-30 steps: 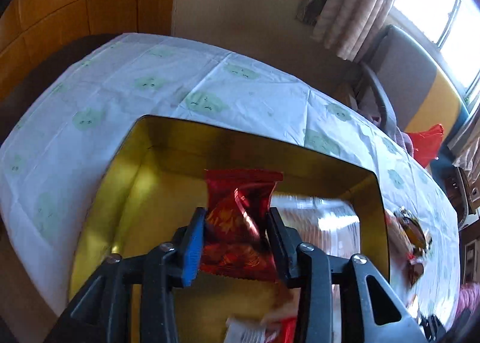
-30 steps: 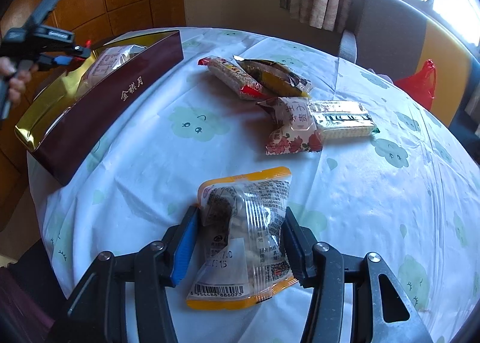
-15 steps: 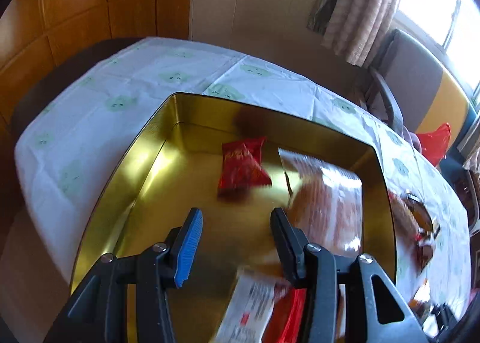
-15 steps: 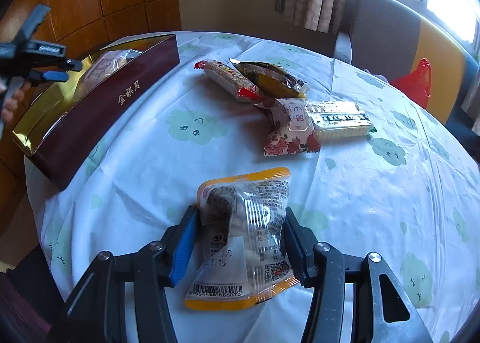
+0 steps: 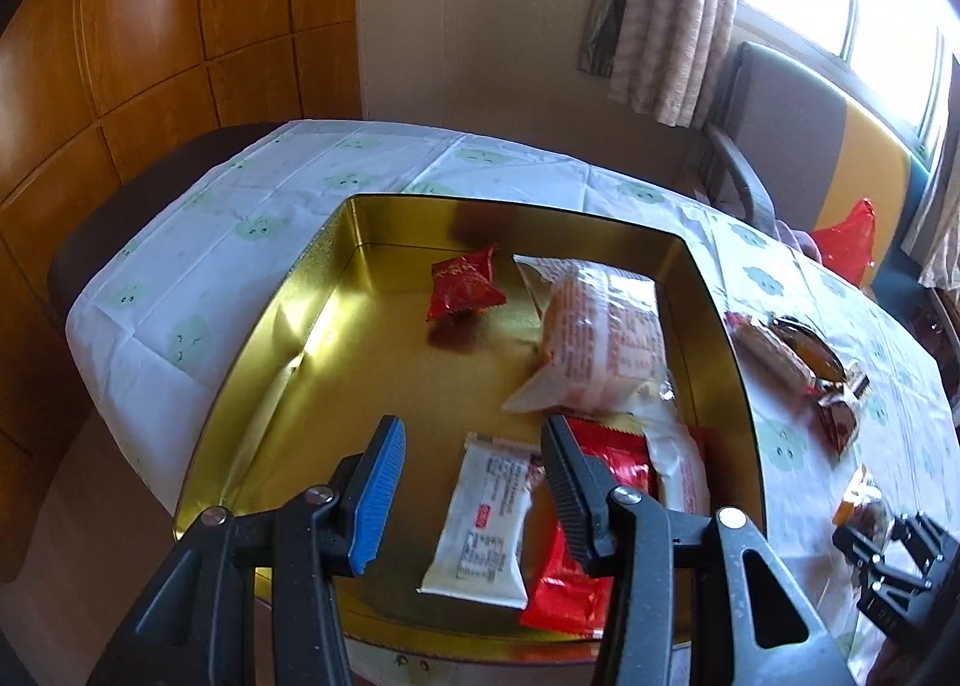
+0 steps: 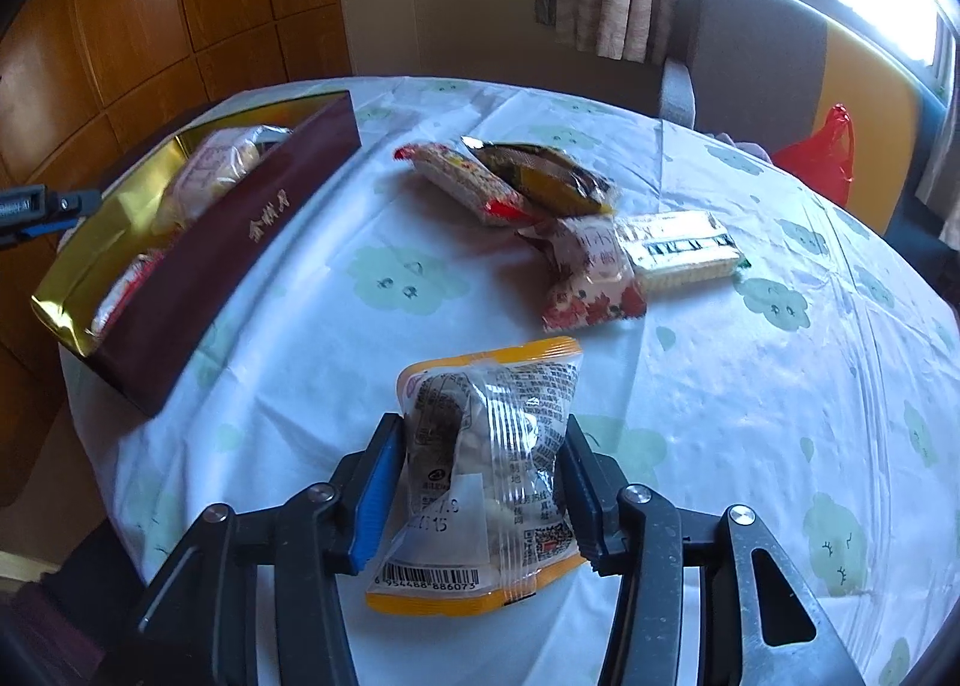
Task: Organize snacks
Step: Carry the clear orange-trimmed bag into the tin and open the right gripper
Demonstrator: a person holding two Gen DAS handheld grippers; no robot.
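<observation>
Snacks half sorted: gold tin [image 5: 282, 338] on desk [image 6: 750, 398] held five packets; four loose packets [image 6: 576, 218] lay right of tin. Right tool [image 6: 474, 482] clamped, jaws just closing, on clear orange-edged packet [image 6: 486, 464] near tin. Left tool [image 5: 471, 482] gaped empty above tin, jaws just opened. Advice: lift packet clear of tin wall before releasing.

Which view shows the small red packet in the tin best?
Left wrist: the small red packet lies unobstructed on the gold tin floor near the far wall. In the right wrist view the tin's wall hides it.

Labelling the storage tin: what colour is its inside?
Shiny gold inside the tin; its outer wall is dark maroon. Left wrist view shows it best.
</observation>
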